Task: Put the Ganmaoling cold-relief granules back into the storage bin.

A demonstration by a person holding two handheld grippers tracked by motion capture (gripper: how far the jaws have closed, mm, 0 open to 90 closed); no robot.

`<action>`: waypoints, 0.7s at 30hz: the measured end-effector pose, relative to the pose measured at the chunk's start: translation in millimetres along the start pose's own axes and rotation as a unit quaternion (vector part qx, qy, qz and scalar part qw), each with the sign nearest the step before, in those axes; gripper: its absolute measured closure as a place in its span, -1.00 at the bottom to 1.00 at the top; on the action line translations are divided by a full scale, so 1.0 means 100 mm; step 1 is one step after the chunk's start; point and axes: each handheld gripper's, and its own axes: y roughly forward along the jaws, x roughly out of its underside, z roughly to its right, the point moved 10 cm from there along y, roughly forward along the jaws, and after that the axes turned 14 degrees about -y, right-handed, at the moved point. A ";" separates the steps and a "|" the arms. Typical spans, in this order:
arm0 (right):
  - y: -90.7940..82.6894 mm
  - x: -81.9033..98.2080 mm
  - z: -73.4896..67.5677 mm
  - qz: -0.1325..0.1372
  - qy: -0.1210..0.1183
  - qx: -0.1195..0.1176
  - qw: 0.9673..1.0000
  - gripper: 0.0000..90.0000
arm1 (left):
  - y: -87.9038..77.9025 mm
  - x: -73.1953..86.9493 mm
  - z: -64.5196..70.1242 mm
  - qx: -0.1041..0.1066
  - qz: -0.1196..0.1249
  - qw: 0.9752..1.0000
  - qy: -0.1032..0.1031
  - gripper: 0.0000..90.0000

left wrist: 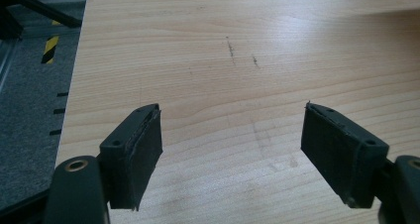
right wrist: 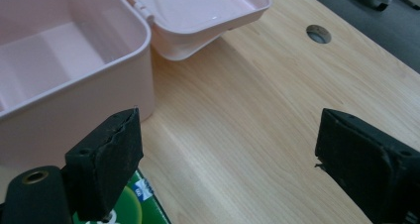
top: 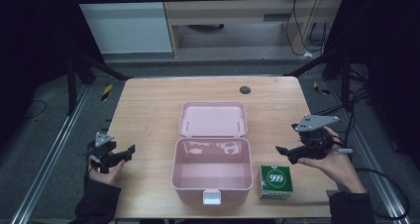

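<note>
carton [top: 276,181] just right of open box [top: 212,176]

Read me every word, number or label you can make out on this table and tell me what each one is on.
"999": white numerals in a white ring on the top of the green box, right of the open pink case.
Small print on the green box's white front edge: too blurred to read.
Blue and white label at the green box's corner, in the right gripper view: too small to read.
The pink case and its lid: no text visible.
</note>
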 end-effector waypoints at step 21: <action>-0.01 -0.03 -0.39 -0.062 -0.104 -0.097 0.988 -0.82 | 0.03 0.02 0.00 -0.002 -0.007 1.000 0.007 -0.48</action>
